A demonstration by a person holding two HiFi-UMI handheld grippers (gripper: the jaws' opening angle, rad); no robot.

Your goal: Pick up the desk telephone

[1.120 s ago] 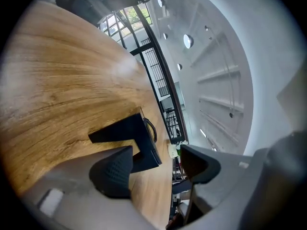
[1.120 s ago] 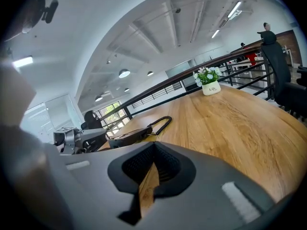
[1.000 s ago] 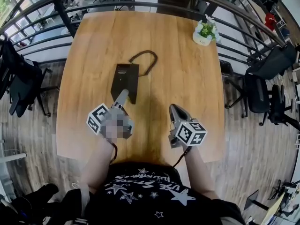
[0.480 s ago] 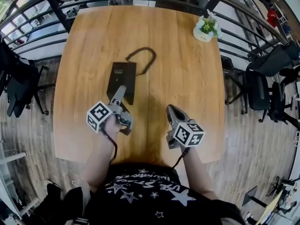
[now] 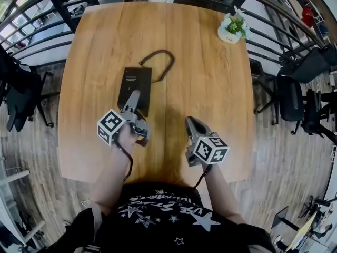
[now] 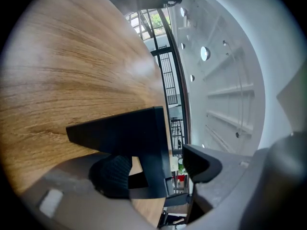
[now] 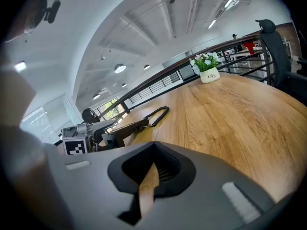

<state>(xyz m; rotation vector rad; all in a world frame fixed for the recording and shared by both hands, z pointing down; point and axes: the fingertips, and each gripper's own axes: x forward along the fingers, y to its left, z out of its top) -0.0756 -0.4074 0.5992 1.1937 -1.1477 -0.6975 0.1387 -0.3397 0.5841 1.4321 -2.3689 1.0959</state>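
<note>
Our left gripper [image 5: 132, 98] held its jaws apart astride the near edge of the one telephone [image 5: 136, 80], a flat black slab left of the table's [image 5: 205, 88] centre; one dark cord [image 5: 163, 57] looped from its far end; our right gripper [image 5: 190, 121], jaws together and empty, hovered over the table's near middle; one potted plant [image 5: 232, 28] stood at the table's far right corner; the left gripper hid the telephone's near end, and its print was unreadable.

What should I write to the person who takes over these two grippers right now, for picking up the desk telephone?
Left gripper: open, fingers on either side of the near edge of the desk telephone, not yet closed on it.
Right gripper: shut, empty, over the table to the telephone's right.
Done: the approach. The telephone looks still on the table.
Left: close the left fingers, then lift.
</note>
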